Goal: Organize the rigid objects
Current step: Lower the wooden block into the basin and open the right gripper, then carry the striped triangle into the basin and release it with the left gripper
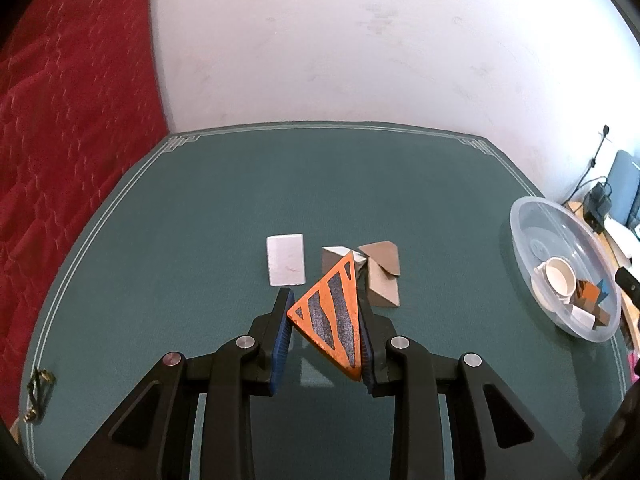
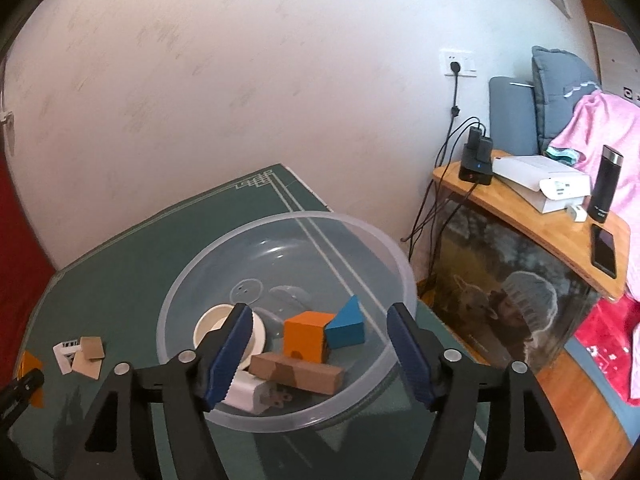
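Left gripper (image 1: 326,336) clamping orange triangle (image 1: 334,318), right gripper (image 2: 320,354) jaws spread

Right gripper (image 2: 320,354) spread wide, empty, poised over clear bowl (image 2: 224,256); orange cube (image 2: 306,334), blue wedge (image 2: 346,326) between fingertips.

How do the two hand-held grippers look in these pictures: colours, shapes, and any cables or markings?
Both look alike. The left gripper and the right gripper each have matte black angular linkage arms with triangular cut-outs, joined by round silver pins. Each ends in two flat fingers faced with blue ribbed pads. No cables, labels or markings show on them, and no hand or sleeve is visible.
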`<state>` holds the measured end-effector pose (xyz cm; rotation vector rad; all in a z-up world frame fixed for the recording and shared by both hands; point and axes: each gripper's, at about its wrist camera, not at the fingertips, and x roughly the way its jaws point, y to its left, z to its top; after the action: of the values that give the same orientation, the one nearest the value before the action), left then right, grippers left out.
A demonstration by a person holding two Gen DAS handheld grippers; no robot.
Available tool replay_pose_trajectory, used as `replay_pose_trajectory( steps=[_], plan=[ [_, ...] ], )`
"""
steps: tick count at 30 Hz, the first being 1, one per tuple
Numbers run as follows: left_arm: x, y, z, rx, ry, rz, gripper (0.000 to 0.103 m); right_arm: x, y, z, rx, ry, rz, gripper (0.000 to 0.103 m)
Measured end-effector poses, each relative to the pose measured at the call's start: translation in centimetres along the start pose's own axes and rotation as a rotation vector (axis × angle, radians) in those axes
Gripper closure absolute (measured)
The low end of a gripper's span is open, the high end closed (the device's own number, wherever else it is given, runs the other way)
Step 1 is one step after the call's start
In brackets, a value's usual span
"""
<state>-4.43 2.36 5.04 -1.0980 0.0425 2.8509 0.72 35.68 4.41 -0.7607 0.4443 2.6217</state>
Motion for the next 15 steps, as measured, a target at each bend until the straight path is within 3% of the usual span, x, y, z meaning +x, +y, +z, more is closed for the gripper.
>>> replay_pose_trajectory(
  steps=[6, 15],
  plan=[
    [-0.5, -2.0, 0.4, 0.052, -0.013, 0.004, 0.073, -0.4, -0.4, 0.0, 0.016, -0.019, -0.001, 0.019],
    [-1.4, -6.8, 1.4, 0.136, -0.024, -0.023, 0.073, -0.2, -1.3, -0.1, -0.036, -0.008, -0.019, 0.016]
  ],
)
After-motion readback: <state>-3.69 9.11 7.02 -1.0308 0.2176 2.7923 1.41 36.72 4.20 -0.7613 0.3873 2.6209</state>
